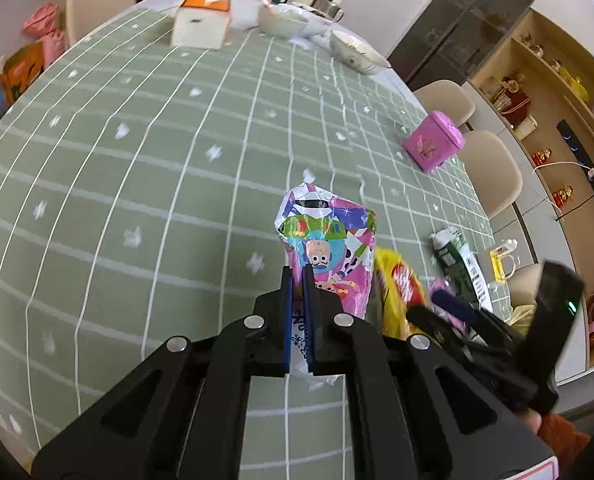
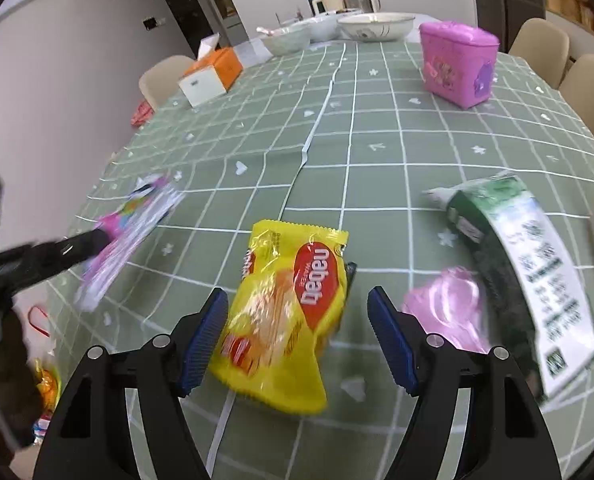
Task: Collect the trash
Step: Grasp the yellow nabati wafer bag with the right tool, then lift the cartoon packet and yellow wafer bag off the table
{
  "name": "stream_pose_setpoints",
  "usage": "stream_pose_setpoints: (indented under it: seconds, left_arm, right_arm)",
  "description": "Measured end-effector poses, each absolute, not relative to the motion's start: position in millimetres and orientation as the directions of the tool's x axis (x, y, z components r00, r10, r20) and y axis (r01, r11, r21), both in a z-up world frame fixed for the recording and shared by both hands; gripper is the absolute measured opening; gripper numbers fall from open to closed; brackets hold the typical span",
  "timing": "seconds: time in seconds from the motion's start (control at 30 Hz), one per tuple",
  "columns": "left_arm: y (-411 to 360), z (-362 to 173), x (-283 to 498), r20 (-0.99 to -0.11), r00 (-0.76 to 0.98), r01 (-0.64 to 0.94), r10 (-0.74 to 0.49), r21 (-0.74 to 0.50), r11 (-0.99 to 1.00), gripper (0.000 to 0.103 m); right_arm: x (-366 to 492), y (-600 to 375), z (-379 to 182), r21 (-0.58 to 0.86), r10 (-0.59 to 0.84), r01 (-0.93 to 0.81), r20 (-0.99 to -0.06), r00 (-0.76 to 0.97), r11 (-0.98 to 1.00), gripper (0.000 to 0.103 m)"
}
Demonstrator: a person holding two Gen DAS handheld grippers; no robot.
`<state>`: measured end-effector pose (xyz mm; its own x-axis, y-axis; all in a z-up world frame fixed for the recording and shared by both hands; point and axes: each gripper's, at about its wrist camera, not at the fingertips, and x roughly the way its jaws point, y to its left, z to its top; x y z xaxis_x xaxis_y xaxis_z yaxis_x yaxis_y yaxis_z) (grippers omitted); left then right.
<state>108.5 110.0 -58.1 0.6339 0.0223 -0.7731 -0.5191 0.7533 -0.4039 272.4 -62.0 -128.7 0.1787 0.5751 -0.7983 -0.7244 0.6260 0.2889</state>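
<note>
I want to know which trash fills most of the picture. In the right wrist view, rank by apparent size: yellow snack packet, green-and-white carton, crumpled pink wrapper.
1. yellow snack packet and green-and-white carton: look about alike, and the packet lies nearer the camera, so unranked.
2. crumpled pink wrapper: plainly smallest.

Left hand-held gripper [image 1: 297,280]: matte black plastic, angular linkage arms with cut-out slots, round silver pivot pins, blue ribbed pads on both fingers. Right hand-held gripper [image 2: 297,332]: same black frame, silver pins, blue serrated pads. Its black camera block carries a small green LED. Orange fuzzy sleeve [image 1: 561,436] beside the left gripper's frame.
</note>
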Motion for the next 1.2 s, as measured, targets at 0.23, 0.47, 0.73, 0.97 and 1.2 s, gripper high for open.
stream_pose_setpoints:
  seconds: [0.23, 0.47, 0.73, 0.97, 1.2]
  left_arm:
    - [108, -66, 96, -0.787, 0.617, -0.541, 0.008, -0.416, 0.731, 0.004]
    - [101, -62, 104, -0.779, 0.627, -0.513, -0.011, -0.423, 0.746, 0.004]
    - [82, -64, 126, -0.779, 0.624, -0.468, -0.058, -0.432, 0.771, 0.004]
    - [66, -66, 142, -0.779, 0.619, -0.423, -0.098, -0.436, 0.795, 0.004]
    - [66, -70, 139, -0.787, 0.609, -0.429, -0.101, -0.434, 0.793, 0.004]
  right_arm:
    - [259, -47, -131, 0.196, 0.551, -0.791, -0.81, 0.203, 0.58, 0.035]
    - [267, -83, -114, 0.226, 0.558, -0.762, -0.804, 0.206, 0.606, 0.011]
    - [283, -143, -89, 0.256, 0.576, -0.678, -0.762, 0.297, 0.689, 0.011]
    - [286, -161, -103, 0.332, 0.591, -0.631, -0.766, 0.254, 0.701, 0.012]
    - [271, -145, -121, 0.347, 0.592, -0.696, -0.793, 0.14, 0.629, 0.048]
